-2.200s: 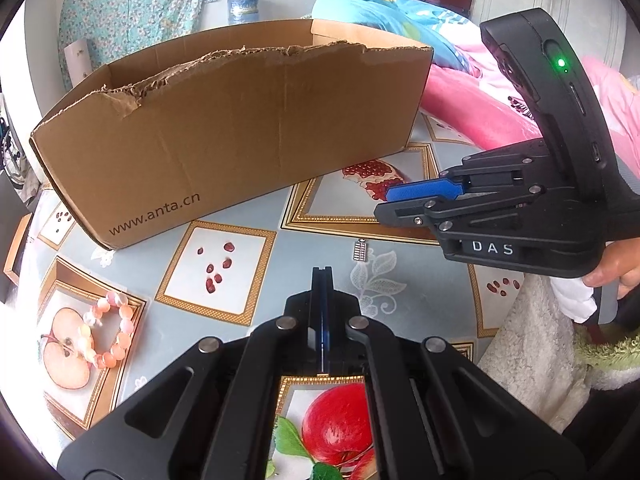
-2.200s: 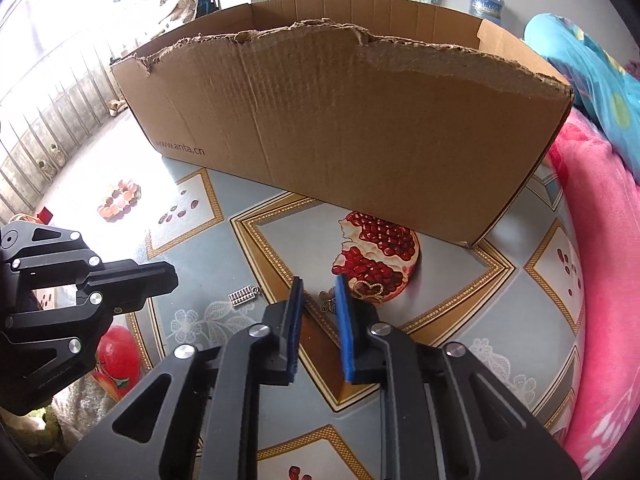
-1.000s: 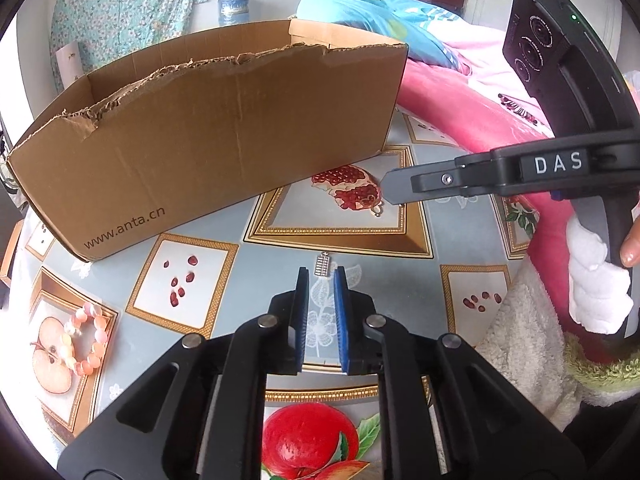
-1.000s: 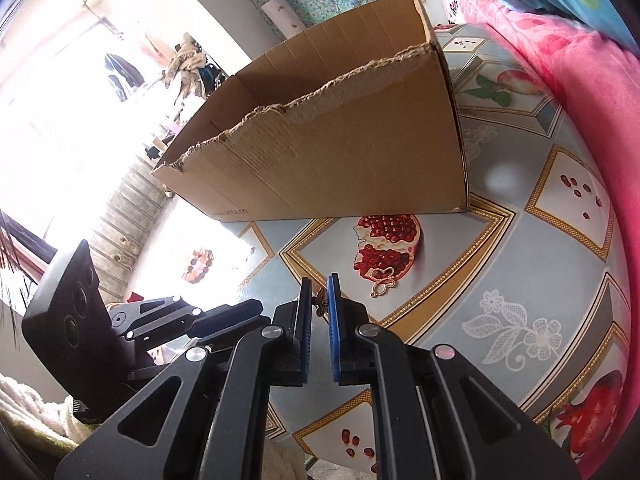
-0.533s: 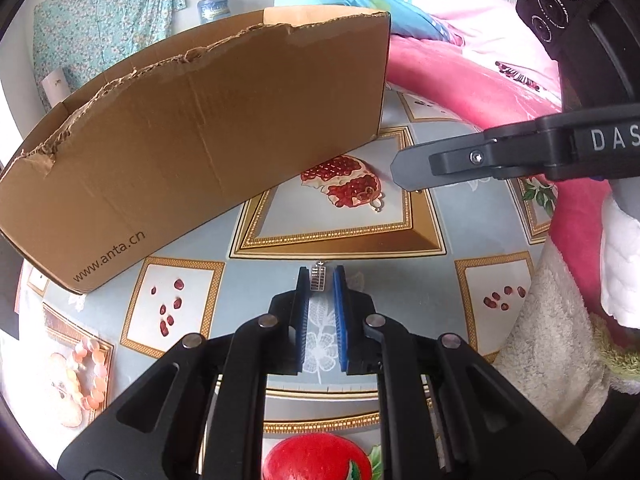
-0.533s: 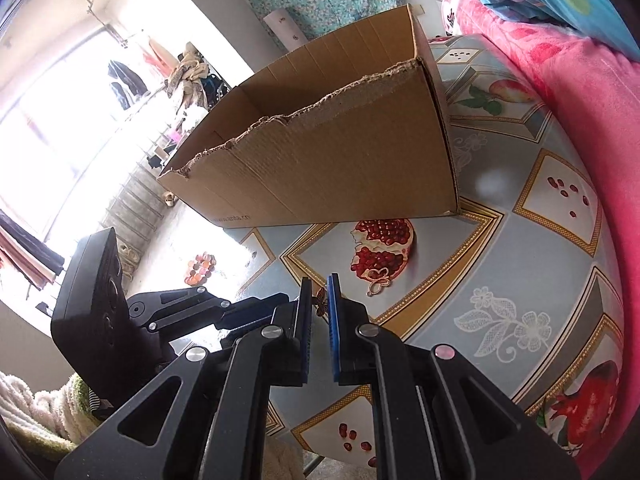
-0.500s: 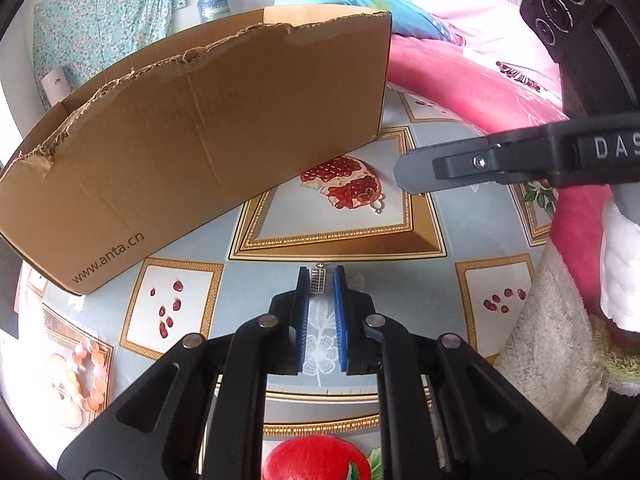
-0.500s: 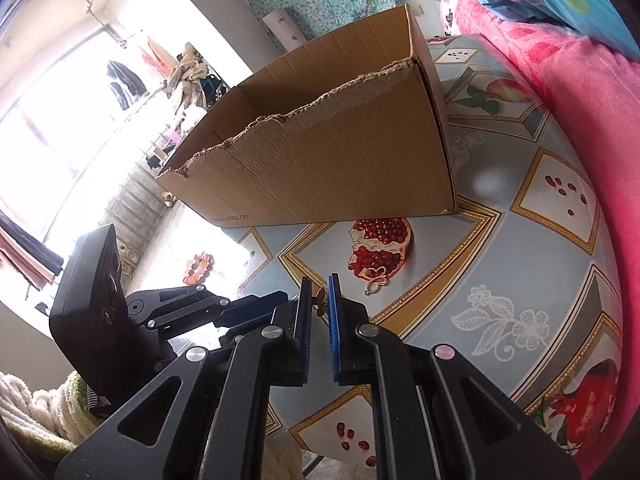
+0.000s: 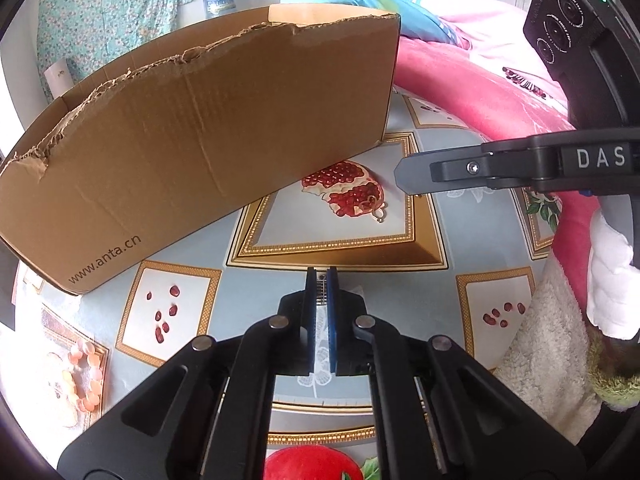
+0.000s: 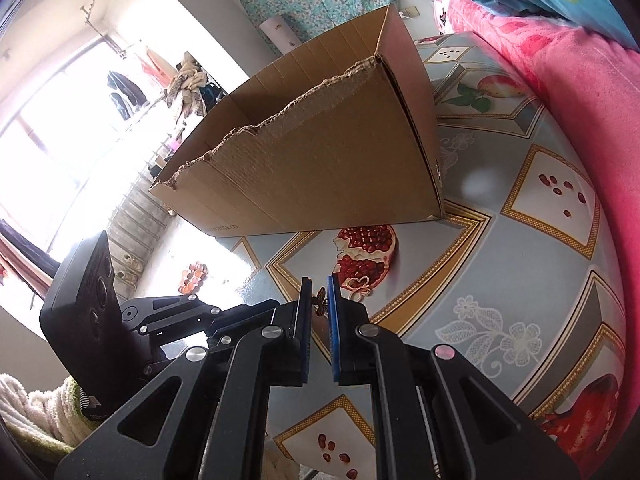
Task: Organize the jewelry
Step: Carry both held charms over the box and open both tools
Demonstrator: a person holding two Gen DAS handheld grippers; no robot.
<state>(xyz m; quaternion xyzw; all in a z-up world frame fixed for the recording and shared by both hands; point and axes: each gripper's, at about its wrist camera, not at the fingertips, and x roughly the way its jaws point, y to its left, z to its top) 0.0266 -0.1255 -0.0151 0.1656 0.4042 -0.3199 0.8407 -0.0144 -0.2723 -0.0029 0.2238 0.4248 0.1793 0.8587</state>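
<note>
Your left gripper (image 9: 321,280) is pinching a small silver abacus-like charm (image 9: 320,285) between its blue pads, the jaws closed on it just above the patterned surface (image 9: 256,300). Your right gripper (image 10: 319,296) is clamping a small butterfly charm (image 10: 320,299) at its fingertips, held above the surface. Just beyond those tips, a gold heart-shaped pendant (image 10: 357,284) is lying on the printed pomegranate, near the cardboard box (image 10: 320,168). The box is standing open-topped with a torn front edge, well behind both grippers. A pink bead bracelet (image 9: 80,380) is resting far off to your left. A pink blanket (image 10: 580,92) is bordering the surface on the right.
</note>
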